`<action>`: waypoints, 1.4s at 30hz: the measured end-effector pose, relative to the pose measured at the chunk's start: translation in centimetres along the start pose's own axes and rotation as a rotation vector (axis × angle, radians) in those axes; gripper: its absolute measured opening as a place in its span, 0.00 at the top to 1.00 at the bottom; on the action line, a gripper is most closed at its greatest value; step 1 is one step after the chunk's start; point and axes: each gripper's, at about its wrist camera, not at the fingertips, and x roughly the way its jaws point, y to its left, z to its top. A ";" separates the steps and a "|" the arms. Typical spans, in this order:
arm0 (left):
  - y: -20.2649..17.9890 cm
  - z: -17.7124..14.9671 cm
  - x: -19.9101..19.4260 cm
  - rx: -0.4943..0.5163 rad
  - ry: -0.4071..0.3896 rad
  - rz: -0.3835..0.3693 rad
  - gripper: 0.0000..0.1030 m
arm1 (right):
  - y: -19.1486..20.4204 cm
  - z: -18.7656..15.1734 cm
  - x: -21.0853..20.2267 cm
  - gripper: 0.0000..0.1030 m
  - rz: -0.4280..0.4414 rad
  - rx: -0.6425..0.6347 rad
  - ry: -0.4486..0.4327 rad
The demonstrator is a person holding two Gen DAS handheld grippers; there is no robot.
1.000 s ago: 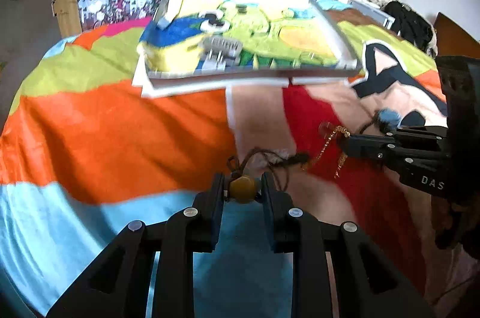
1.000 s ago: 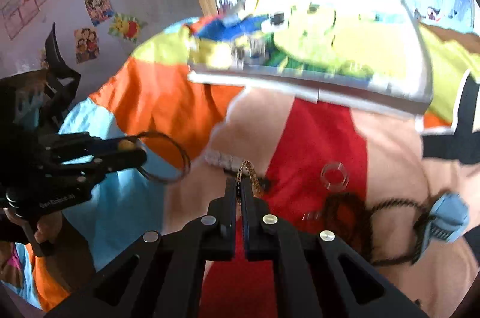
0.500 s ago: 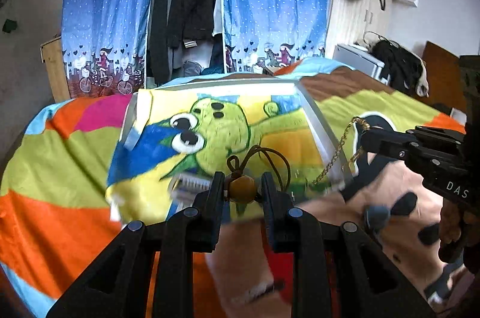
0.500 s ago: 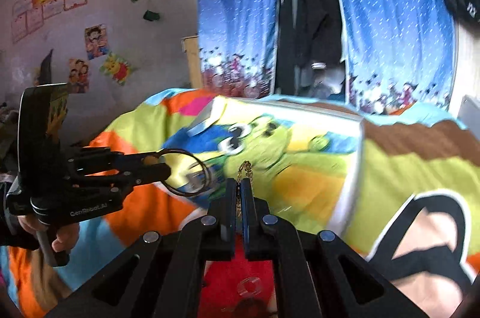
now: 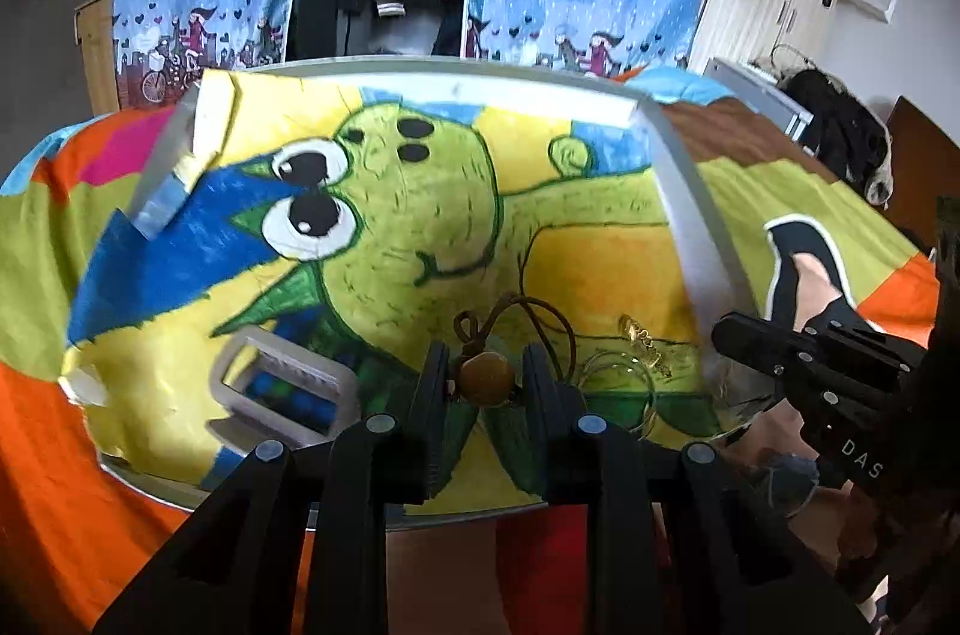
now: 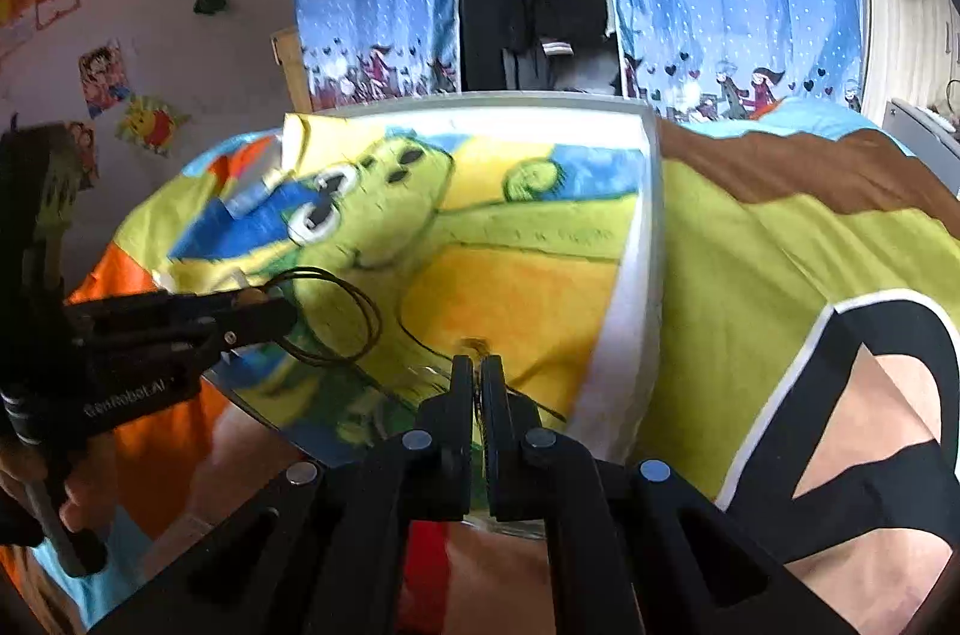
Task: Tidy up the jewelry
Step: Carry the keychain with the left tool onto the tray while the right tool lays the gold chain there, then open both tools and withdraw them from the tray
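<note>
Just below both grippers lies the tray [image 5: 678, 191]: left gripper [image 5: 485, 372] clamps the bead [image 5: 485, 378], right gripper [image 6: 478, 383] pinches the chain [image 5: 645, 335].

Both handheld tools are showing as matte black plastic. The left gripper [image 5: 485, 383] is presenting two flat, ribbed fingers [image 5: 433, 395] on angular, cut-out linkage arms, each joint capped by a round silver rivet. The right gripper [image 6: 477, 383] is showing the same build: slim black fingers [image 6: 461, 395], silver pivot pins, triangular openings in the arms. Pale lettering is reading "DAS" on the right tool's flank and "GenRobot.AI" on the left's. Bare skin is showing where a hand [image 6: 57, 509] is wrapping a dark grip.
</note>
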 end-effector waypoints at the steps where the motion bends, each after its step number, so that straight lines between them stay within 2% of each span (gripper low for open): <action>1: -0.1 -0.1 0.2 0.006 0.005 0.009 0.80 | -0.3 -0.1 0.1 0.95 -0.006 0.002 0.004; 2: -0.2 -0.1 0.5 0.009 0.006 0.015 0.79 | -0.7 -0.1 0.3 0.93 -0.009 0.008 0.005; 4: -0.2 -0.2 0.9 0.011 0.009 0.017 0.79 | -1.2 -0.3 0.1 0.75 -0.018 0.021 -0.002; 6: 0.0 -0.2 1.2 -0.004 0.023 -0.006 0.78 | -1.6 -0.4 -0.6 0.65 -0.022 0.029 -0.026; 8: 0.3 -0.1 1.4 -0.030 0.025 -0.024 0.74 | -1.9 -0.4 -1.2 0.63 -0.034 0.032 -0.047; 9: 0.6 -0.1 1.3 -0.050 0.022 -0.034 0.67 | -2.0 -0.4 -1.5 0.61 -0.040 0.033 -0.057; 12: 1.0 0.0 0.7 -0.083 -0.001 -0.034 0.55 | -2.3 -0.5 -2.6 0.48 -0.068 0.044 -0.093; 14: 0.9 0.2 0.2 -0.083 -0.012 -0.037 0.54 | -2.3 -0.6 -3.2 0.45 -0.082 0.048 -0.108; 16: 0.5 0.4 -0.4 -0.077 -0.021 -0.033 0.53 | -2.3 -0.5 -3.8 0.37 -0.091 0.047 -0.118; 18: -0.1 0.2 -1.7 -0.069 -0.063 -0.015 0.39 | -2.2 -0.7 -4.7 0.32 -0.094 0.052 -0.137; 20: -0.8 0.0 -2.9 -0.057 -0.109 -0.001 0.31 | -2.2 -0.9 -5.8 0.25 -0.091 0.057 -0.166; 22: -1.6 -0.3 -4.4 -0.028 -0.156 0.007 0.31 | -2.0 -1.2 -7.0 0.23 -0.090 0.056 -0.190; 26: -2.9 -0.8 -6.6 0.002 -0.193 0.014 0.30 | -1.7 -1.9 -9.4 0.12 -0.109 0.055 -0.233; 28: -3.3 -1.5 -8.0 -0.002 -0.213 0.018 0.21 | -1.7 -2.5 -10.8 0.04 -0.112 0.062 -0.258; 29: -3.4 -1.5 -8.3 -0.005 -0.221 0.021 0.11 | -1.6 -2.9 -11.8 0.02 -0.116 0.067 -0.277; 30: -3.5 -2.0 -9.1 -0.014 -0.240 0.027 0.06 | -1.7 -3.2 -12.5 0.00 -0.120 0.071 -0.291; 34: -3.6 -3.6 -11.9 -0.056 -0.305 0.042 0.01 | -1.3 -4.8 -15.1 0.00 -0.145 0.085 -0.332; 38: -3.9 -5.8 -14.3 -0.076 -0.359 0.073 0.01 | -1.1 -7.0 -17.7 0.00 -0.161 0.094 -0.382; 42: -4.8 -8.8 -16.3 -0.051 -0.360 0.092 0.01 | -0.6 -9.2 -19.2 0.00 -0.189 0.100 -0.383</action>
